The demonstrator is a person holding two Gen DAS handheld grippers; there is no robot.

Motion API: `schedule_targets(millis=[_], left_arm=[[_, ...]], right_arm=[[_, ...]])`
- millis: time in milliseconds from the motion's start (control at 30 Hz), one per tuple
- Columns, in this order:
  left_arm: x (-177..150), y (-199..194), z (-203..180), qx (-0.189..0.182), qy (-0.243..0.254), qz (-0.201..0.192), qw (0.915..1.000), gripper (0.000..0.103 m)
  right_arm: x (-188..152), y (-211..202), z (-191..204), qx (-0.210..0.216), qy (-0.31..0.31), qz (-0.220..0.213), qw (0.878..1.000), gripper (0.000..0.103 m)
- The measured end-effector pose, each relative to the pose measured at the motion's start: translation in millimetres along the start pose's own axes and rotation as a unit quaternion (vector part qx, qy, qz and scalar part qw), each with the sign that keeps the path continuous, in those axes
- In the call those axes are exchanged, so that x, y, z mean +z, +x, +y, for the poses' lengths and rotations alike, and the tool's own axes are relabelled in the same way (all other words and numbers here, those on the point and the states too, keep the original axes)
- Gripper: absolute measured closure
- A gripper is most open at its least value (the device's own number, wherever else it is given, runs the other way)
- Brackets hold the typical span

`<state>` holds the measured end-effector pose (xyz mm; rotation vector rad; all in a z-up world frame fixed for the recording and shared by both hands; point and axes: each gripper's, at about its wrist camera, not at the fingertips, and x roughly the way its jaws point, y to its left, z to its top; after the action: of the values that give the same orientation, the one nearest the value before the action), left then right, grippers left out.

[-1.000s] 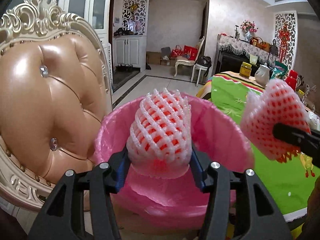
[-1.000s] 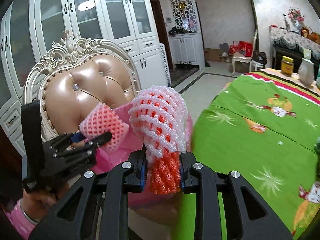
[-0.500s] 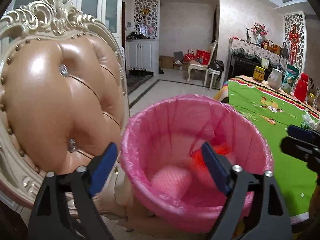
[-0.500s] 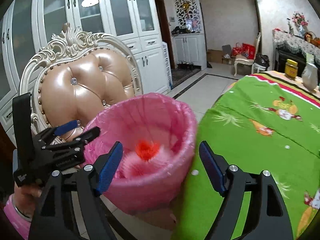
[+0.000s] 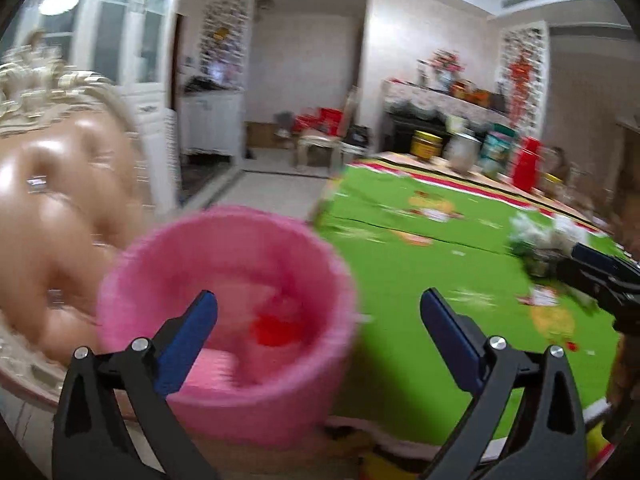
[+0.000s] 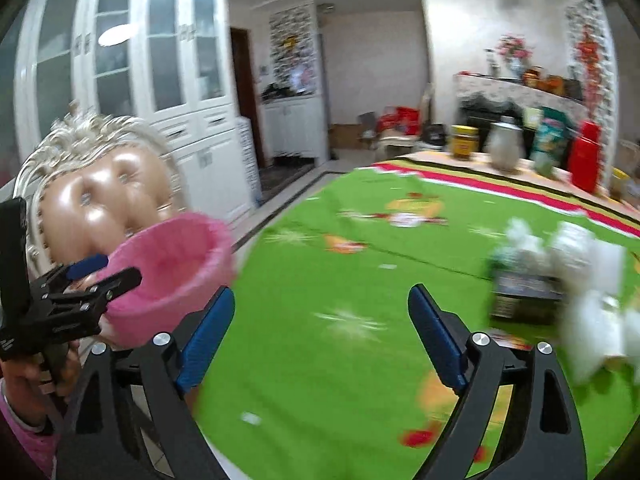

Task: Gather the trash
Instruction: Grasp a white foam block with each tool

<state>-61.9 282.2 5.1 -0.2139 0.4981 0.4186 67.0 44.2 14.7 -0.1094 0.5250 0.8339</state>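
A bin with a pink liner point(image 5: 224, 320) stands on a chair seat beside the table; pink and red foam fruit nets point(image 5: 276, 326) lie inside it. It also shows in the right wrist view point(image 6: 172, 268). My left gripper point(image 5: 318, 332) is open and empty, near the bin's right rim. My right gripper point(image 6: 320, 328) is open and empty over the green tablecloth point(image 6: 340, 280). White crumpled paper and a dark packet point(image 6: 560, 276) lie on the cloth to the right; they also show in the left wrist view point(image 5: 540, 240). Both views are motion-blurred.
A tan padded chair with an ornate cream frame point(image 5: 60, 200) stands behind the bin. Jars, a pot and a red canister point(image 6: 584, 162) line the table's far edge. White cabinets point(image 6: 132, 80) fill the left wall.
Both grippers let their foam nets go into the bin and opened. Both have since swung right, away from the bin toward the table.
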Motion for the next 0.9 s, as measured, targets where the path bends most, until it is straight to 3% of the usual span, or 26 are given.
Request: schedule_targets(millis=[200, 333, 467, 700, 900], left_arm=[[4, 10, -97, -0.074, 0.057, -0.014, 0.9955, 0.005], [1, 22, -178, -0.139, 0.109, -0.003, 0.9843, 0.005], [-3, 37, -237, -0.169, 0.126, 0.018, 0.9773, 0.005], [-11, 75, -310, -0.202, 0.122, 0.073, 0.9691, 0.005], [-17, 93, -339, -0.203, 0.123, 0.105, 0.9658, 0.005]], right_arm=[[-21, -37, -93, -0.065, 0.049, 0.014, 0.997, 0.018], [-39, -65, -151, -0.148, 0.079, 0.026, 0.986, 0.018], [-62, -89, -219, -0.207, 0.135, 0.046, 0.968, 0.018], [-73, -96, -278, -0.238, 0.160, 0.078, 0.955, 0.018], [-69, -66, -302, -0.238, 0.167, 0.113, 0.950, 0.030]])
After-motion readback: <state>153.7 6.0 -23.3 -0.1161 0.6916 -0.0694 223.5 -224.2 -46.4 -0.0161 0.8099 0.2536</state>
